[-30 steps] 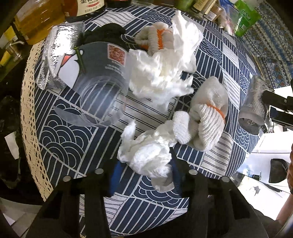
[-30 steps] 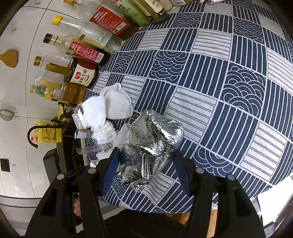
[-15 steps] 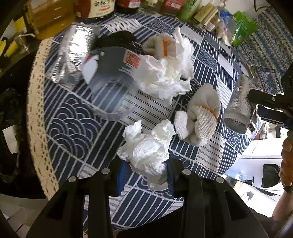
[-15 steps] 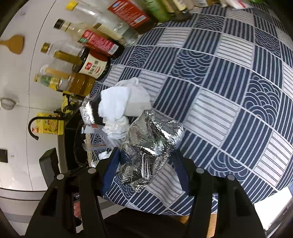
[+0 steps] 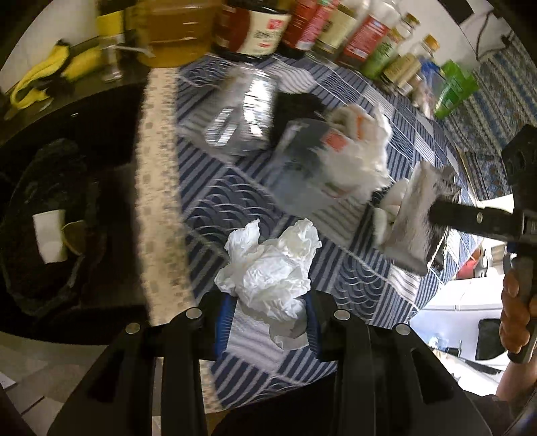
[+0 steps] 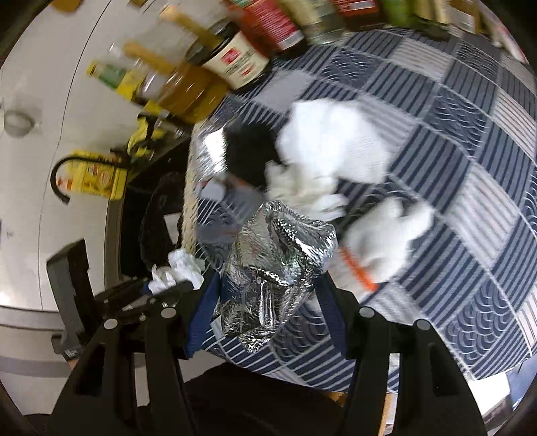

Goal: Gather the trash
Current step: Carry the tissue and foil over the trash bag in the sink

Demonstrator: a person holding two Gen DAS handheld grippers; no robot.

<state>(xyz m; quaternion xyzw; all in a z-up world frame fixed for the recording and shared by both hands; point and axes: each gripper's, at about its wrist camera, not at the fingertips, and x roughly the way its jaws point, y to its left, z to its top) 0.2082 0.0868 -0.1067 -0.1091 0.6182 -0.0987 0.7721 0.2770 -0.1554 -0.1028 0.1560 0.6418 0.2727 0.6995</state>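
Two blue-padded fingers of the left gripper (image 5: 268,318) are clamped on a crumpled white tissue (image 5: 272,271), carried above the lace-trimmed edge of the blue patterned tablecloth (image 5: 214,187). Left of that edge a black-lined trash bin (image 5: 43,214) gapes, a white paper cup (image 5: 50,236) lying inside. Farther on, blurred, lie a clear plastic cup (image 5: 298,171), more white tissue (image 5: 359,161) and a silver foil packet (image 5: 245,114); sauce bottles (image 5: 302,23) line the far rim.

From the right wrist, the right gripper (image 6: 268,302) squeezes a crumpled silver foil bag (image 6: 278,265) over the table's near edge. White knit gloves (image 6: 386,234) with orange cuffs lie just beyond. The left gripper's tissue shows at lower left, near the bin's dark mouth.
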